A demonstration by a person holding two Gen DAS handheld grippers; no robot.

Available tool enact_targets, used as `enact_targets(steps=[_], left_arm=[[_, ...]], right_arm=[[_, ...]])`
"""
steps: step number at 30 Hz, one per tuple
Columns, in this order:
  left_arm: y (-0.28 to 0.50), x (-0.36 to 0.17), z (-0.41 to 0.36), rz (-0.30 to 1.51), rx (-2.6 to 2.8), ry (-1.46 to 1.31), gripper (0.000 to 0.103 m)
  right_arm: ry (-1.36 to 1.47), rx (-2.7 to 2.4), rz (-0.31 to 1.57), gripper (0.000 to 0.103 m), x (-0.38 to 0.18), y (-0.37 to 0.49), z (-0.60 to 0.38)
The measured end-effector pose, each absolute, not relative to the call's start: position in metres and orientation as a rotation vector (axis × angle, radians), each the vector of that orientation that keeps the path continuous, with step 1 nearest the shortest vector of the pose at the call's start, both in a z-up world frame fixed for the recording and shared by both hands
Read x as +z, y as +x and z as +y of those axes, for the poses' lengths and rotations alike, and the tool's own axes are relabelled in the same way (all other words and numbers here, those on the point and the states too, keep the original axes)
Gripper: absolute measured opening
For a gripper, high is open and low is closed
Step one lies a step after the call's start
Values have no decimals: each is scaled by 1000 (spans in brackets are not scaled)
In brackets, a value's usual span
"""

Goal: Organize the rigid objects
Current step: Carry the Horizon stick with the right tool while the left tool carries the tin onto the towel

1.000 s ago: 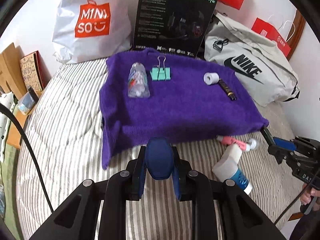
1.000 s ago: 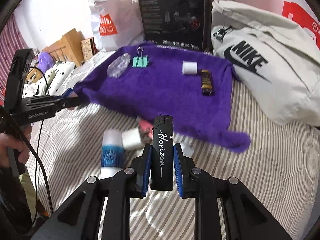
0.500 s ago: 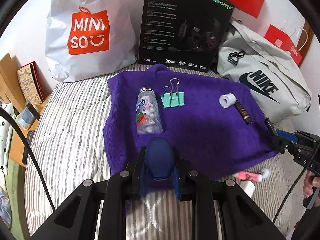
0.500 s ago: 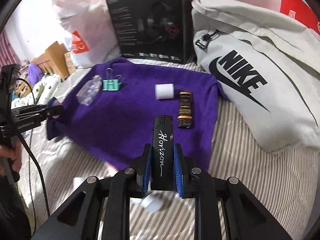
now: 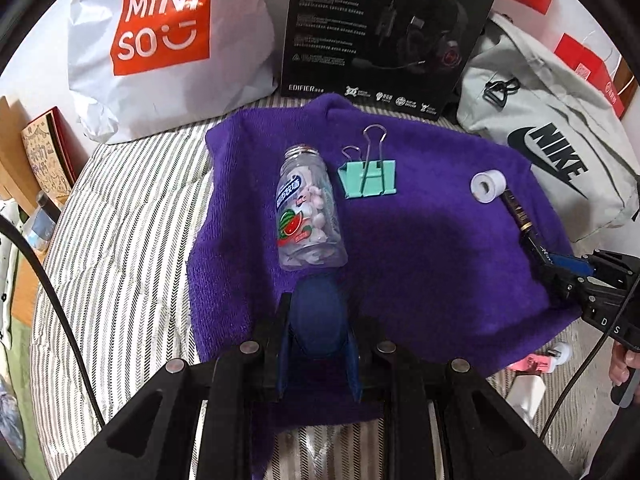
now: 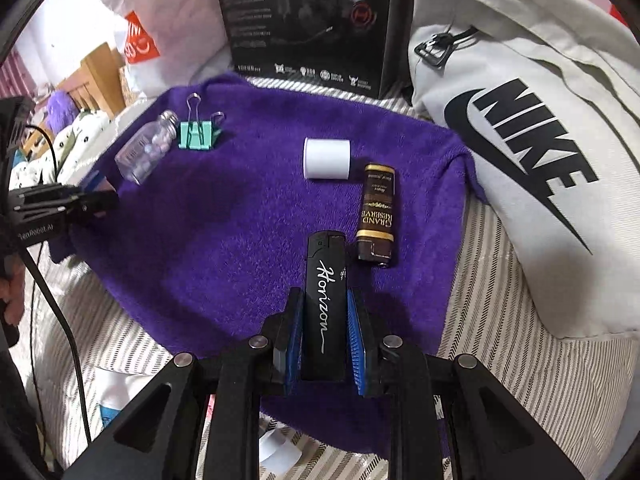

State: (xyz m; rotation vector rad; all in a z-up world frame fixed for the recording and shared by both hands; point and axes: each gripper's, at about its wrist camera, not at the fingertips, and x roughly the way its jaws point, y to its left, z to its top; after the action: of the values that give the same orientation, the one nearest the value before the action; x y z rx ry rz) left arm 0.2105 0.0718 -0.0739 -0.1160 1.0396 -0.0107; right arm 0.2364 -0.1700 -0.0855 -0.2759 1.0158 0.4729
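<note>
A purple towel (image 5: 420, 264) (image 6: 224, 232) lies on the striped bed. On it rest a clear candy bottle (image 5: 308, 208) (image 6: 146, 154), a teal binder clip (image 5: 368, 178) (image 6: 196, 134), a white roll (image 5: 487, 186) (image 6: 327, 159) and a brown lighter (image 5: 518, 210) (image 6: 377, 212). My left gripper (image 5: 318, 304) (image 6: 92, 200) is shut on a dark blue oval object (image 5: 318, 320), just behind the bottle's base. My right gripper (image 6: 325, 294) (image 5: 560, 268) is shut on a black Horizon lighter (image 6: 325, 256), its tip low over the towel, left of the brown lighter.
A white Miniso bag (image 5: 160, 40), a black headset box (image 5: 380, 32) and a grey Nike bag (image 5: 552, 152) (image 6: 520, 140) line the back and right. A pink tube (image 5: 536, 362) and a white bottle (image 5: 528, 394) lie off the towel's near right edge. Wooden furniture (image 5: 12, 152) stands left.
Both grippers have moved forward over the towel with their loads. The left one now sits close behind the bottle; the black lighter has come up beside the brown lighter.
</note>
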Motion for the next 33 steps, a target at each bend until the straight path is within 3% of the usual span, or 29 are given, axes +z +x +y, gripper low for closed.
enact_targets(steps=[19, 24, 27, 33], left_arm=[[218, -85, 63, 1050, 0, -58, 22], [215, -84, 63, 1061, -24, -76, 33], [212, -84, 62, 1063, -52, -101, 47], [205, -82, 59, 1080, -11, -101, 48]], right_arm=[[-271, 479, 1011, 22, -94, 237, -174], [-280, 490, 1014, 24, -94, 237, -174], [-255, 508, 1030, 32, -93, 237, -175], [-252, 483, 1026, 46, -83, 226, -178]])
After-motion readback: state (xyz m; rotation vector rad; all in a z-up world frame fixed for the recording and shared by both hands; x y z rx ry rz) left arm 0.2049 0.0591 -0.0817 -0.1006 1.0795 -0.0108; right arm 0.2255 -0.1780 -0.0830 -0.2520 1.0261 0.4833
